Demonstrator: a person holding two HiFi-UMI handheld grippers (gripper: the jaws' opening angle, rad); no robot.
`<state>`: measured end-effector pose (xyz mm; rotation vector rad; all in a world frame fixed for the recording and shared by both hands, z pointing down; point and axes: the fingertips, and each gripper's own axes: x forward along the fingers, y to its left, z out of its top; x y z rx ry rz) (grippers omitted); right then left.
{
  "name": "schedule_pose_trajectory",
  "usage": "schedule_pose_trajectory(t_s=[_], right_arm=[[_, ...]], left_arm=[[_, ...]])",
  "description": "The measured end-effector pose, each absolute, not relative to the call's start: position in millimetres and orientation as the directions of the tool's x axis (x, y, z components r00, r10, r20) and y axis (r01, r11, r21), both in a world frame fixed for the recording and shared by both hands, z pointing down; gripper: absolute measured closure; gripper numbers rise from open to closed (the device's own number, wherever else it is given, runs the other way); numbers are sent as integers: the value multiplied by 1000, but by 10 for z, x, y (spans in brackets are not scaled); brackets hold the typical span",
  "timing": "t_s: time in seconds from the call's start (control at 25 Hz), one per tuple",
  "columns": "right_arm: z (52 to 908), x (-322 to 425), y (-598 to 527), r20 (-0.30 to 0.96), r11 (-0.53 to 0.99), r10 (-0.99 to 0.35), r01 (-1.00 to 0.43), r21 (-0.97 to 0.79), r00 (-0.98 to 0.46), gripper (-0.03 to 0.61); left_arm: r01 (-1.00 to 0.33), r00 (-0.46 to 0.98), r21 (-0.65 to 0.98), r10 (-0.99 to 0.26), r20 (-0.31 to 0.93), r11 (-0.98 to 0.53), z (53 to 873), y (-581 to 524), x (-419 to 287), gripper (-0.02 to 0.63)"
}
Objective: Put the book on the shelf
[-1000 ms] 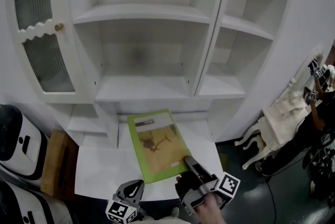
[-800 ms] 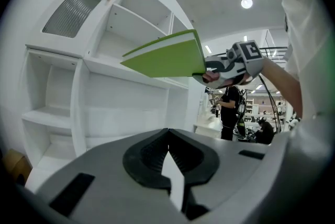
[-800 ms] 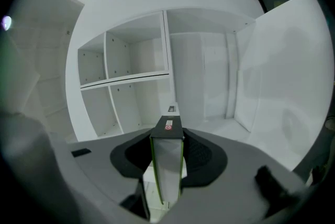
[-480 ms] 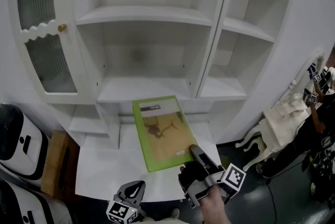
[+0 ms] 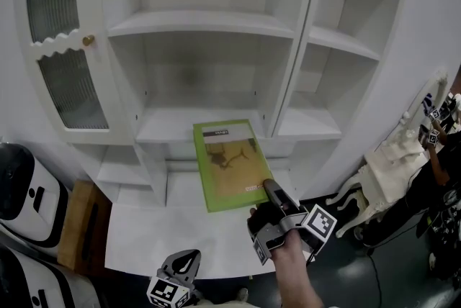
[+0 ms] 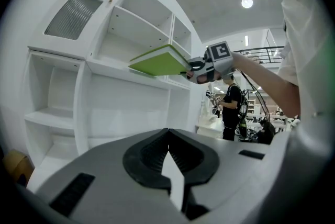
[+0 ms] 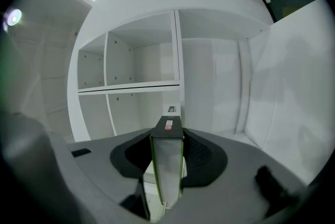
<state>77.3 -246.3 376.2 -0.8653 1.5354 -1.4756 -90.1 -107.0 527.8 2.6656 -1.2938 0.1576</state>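
we hold the green book in the right claw, which grips its near right corner. in the right gripper view the book's edge stands upright between the two jaws, and they press on it from both sides, about half open around its thickness. the book lies nearly flat in the air with its cover up, above the back of the white tabletop. its far edge reaches the front of the lower middle board of the white shelf; we cannot tell whether it touches that board. from the left gripper view the book sits at about the height of that board, slightly tilted.

the left claw hangs low at the near edge of the tabletop, well apart from the book. its jaws are closed together with nothing in them.

on the left of the shelf is a door with ribbed glass and a small gold knob. a brown box stands below on the left, and carved white furniture stands to the right. a person stands in the background of the left gripper view.
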Motion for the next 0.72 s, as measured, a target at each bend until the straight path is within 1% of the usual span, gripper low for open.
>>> schedule_pose_trajectory(t_s=[0.72], right_arm=[[3789,717,-3273,-36,29,-924,22,-999,-380,433]], left_arm=[[-793,609,113,-774,174,-599,5301,-1067,-900,604]])
